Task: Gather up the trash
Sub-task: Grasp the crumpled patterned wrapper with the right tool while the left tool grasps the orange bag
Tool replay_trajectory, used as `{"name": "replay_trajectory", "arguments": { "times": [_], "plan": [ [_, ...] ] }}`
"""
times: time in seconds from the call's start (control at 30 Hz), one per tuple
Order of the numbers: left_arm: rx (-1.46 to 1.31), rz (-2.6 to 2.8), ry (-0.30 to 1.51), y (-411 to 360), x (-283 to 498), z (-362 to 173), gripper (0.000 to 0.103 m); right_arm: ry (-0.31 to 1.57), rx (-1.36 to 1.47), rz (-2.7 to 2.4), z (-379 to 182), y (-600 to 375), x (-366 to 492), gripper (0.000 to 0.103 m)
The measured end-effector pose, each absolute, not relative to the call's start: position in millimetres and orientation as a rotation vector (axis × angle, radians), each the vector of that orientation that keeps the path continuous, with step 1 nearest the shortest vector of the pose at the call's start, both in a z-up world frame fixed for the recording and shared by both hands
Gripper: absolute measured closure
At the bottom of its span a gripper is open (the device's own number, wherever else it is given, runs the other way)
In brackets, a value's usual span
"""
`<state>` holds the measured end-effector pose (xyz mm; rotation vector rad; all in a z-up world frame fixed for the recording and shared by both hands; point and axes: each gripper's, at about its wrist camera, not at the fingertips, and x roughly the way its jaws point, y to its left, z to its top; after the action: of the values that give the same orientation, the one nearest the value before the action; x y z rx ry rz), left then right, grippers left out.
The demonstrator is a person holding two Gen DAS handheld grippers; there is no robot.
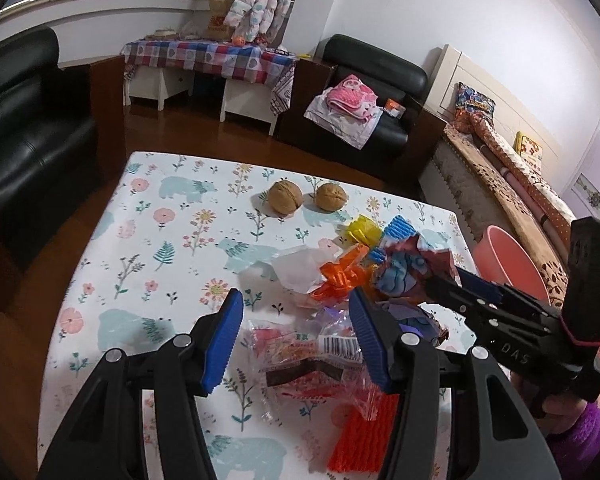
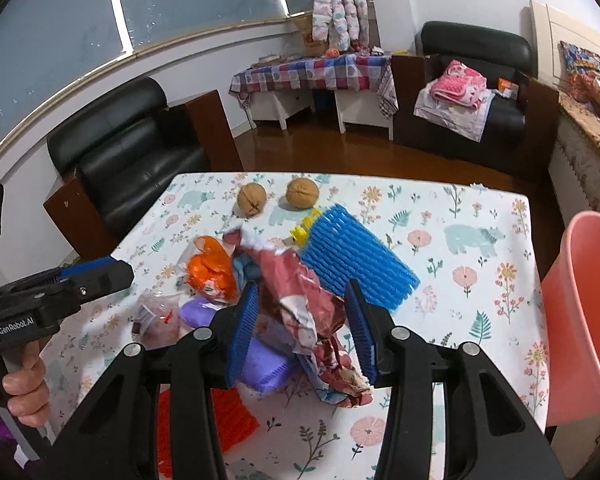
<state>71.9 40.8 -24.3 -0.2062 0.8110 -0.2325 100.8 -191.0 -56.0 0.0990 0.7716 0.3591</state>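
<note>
Trash lies in a heap on the floral tablecloth (image 1: 148,264). My right gripper (image 2: 304,330) holds a crumpled red and blue wrapper (image 2: 300,292) between its blue pads, lifted a little above the table; it also shows in the left wrist view (image 1: 404,268). My left gripper (image 1: 296,344) is open above a clear snack wrapper with a barcode (image 1: 320,352). Around lie an orange wrapper (image 1: 340,276), white tissue (image 1: 296,268), blue foam net (image 2: 352,256), yellow piece (image 1: 364,230), purple wrapper (image 2: 260,364) and red foam net (image 1: 364,436).
Two walnuts (image 1: 286,197) (image 1: 331,197) sit at the table's far side. A pink bin (image 2: 588,304) stands off the table's right edge. Black armchairs, a checked side table and a bed stand beyond the table.
</note>
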Motion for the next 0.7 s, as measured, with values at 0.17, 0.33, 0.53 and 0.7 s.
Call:
{"name": "replay_trajectory", "arguments": {
  "times": [0.17, 0.33, 0.53, 0.7],
  "plan": [
    [-0.211, -0.254, 0.840, 32, 85, -32, 0.049, 0.793, 0.158, 0.352, -64, -205, 99, 0.078],
    [-0.235, -0.250, 0.874, 26, 102, -42, 0.049, 0.768, 0.199, 0.365, -61, -213, 90, 0.082],
    [-0.318, -0.243, 0.946, 22, 121, -53, 0.049, 0.736, 0.236, 0.369, -53, -221, 81, 0.082],
    [-0.348, -0.236, 0.963, 15, 130, -55, 0.049, 0.726, 0.253, 0.364, -50, -226, 76, 0.082]
  ]
}}
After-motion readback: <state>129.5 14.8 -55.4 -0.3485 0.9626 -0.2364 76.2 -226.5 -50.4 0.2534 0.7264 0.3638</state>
